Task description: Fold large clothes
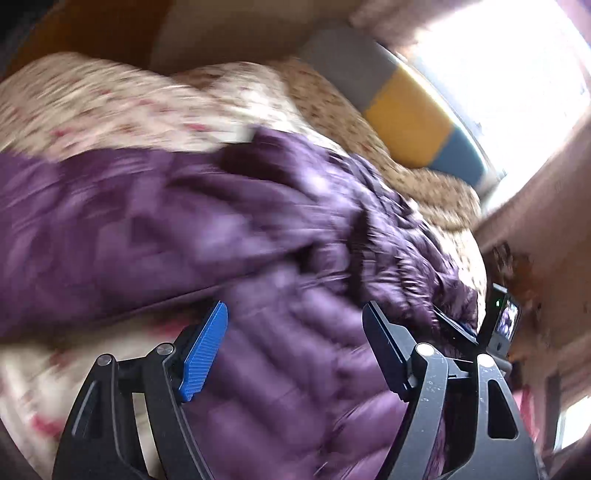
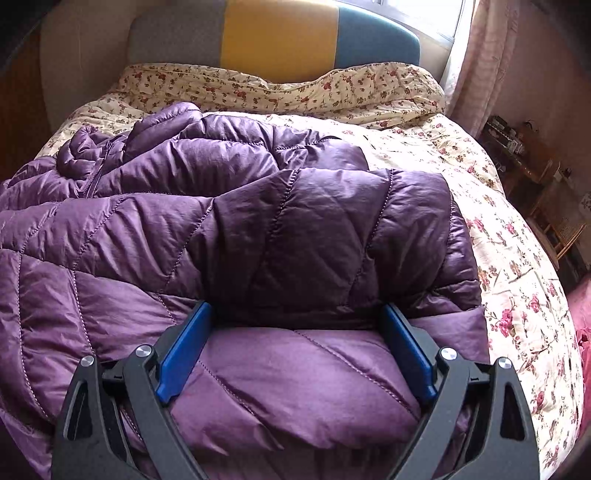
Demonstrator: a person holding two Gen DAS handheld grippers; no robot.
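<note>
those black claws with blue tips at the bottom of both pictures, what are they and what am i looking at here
They are two hand-held grippers; a person holds one in each hand, and each carries a wide-angle camera looking along its fingers. The blurry picture is from the left gripper, the sharp one from the right gripper. Both are open and hold nothing. On the bed's floral quilt lies a purple quilted jacket, partly folded, with one panel laid over the rest. Behind it stands a grey, yellow and blue headboard. In the left view the other gripper's camera shows at the right.

Bedroom: bed [image 2: 517, 258] (floral quilt), headboard [image 2: 280, 37].
</note>
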